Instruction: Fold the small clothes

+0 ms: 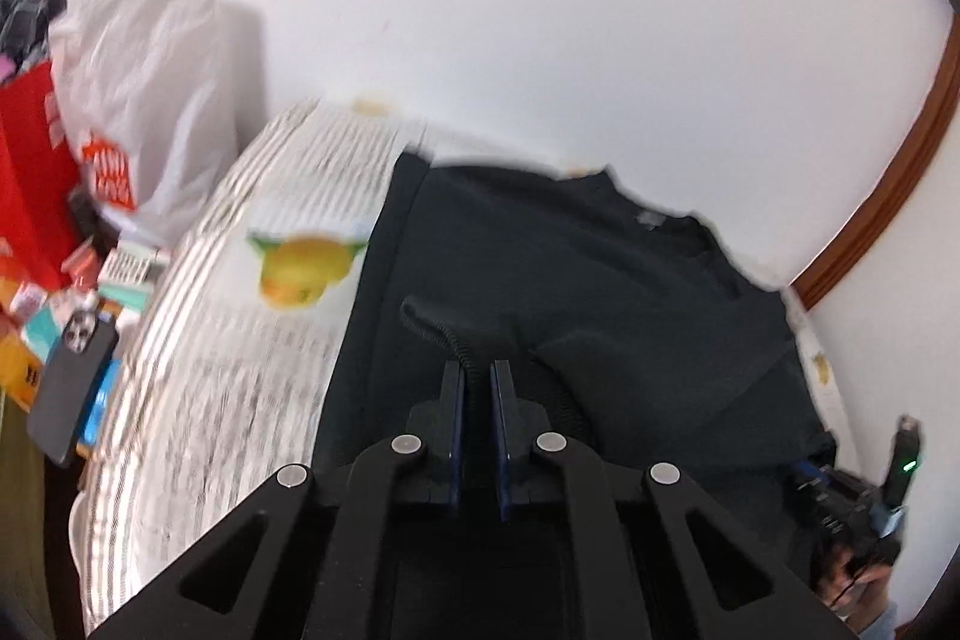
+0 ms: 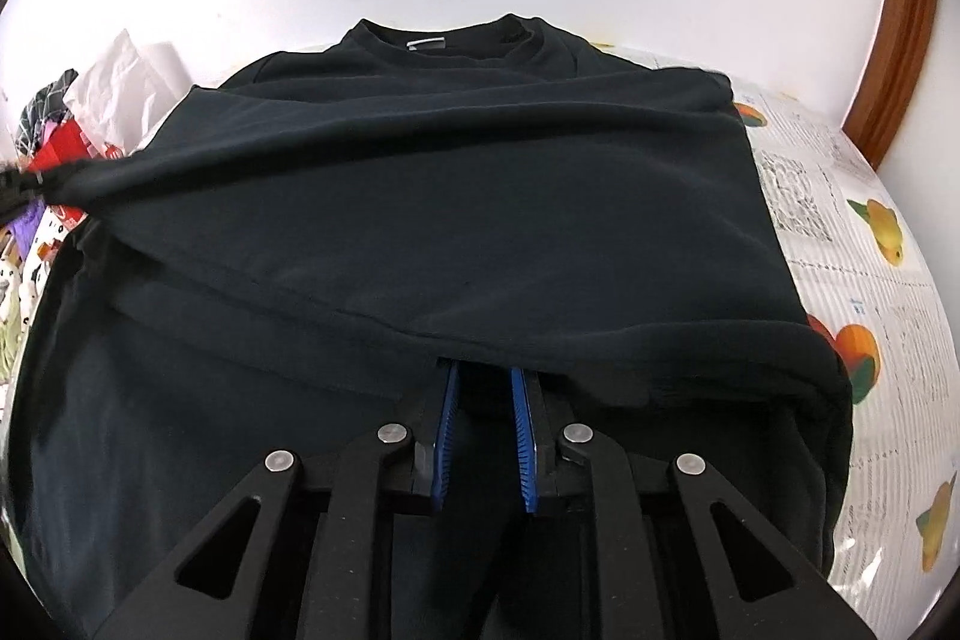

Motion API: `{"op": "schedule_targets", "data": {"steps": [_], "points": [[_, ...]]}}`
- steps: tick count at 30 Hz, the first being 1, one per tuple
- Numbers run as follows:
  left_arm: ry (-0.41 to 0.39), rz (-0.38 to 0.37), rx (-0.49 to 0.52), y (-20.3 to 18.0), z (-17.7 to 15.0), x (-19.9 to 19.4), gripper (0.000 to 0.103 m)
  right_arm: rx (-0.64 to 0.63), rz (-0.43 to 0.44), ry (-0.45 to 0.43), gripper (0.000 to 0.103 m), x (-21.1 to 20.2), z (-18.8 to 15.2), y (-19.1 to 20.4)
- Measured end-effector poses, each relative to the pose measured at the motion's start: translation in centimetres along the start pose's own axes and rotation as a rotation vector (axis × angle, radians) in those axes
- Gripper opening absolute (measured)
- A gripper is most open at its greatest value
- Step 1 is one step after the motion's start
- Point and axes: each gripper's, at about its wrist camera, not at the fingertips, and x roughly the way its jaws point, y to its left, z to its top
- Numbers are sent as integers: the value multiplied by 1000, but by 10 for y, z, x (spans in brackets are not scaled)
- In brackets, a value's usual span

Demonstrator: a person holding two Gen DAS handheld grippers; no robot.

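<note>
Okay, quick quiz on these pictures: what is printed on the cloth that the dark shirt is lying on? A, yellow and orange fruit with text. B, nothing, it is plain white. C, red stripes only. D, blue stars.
A: beside the dark shirt, the white cloth shows yellow and orange fruit pictures among blocks of small print; one such fruit also appears in the left wrist view.

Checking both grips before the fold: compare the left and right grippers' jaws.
The left gripper has jaws nearly together, pinching the ribbed cuff of the shirt. The right gripper has jaws wider apart, tips hidden under a folded hem; grip unclear. Both are black with blue-lined jaws.
</note>
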Motion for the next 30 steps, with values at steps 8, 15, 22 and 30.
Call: {"op": "schedule_targets", "data": {"steps": [8,15,22,30], "points": [[76,39,-32,10,-14,21,12,-63,57,-143,26,-64,1,-8],[37,89,42,-3,-24,1,12,149,-112,-107,40,-35,12,-68],[1,109,81,-10,-41,-31,12,249,-142,-90,40,-48,-16,-91],[47,66,102,-17,-74,-57,12,201,-208,-146,53,-111,-63,-89]]}}
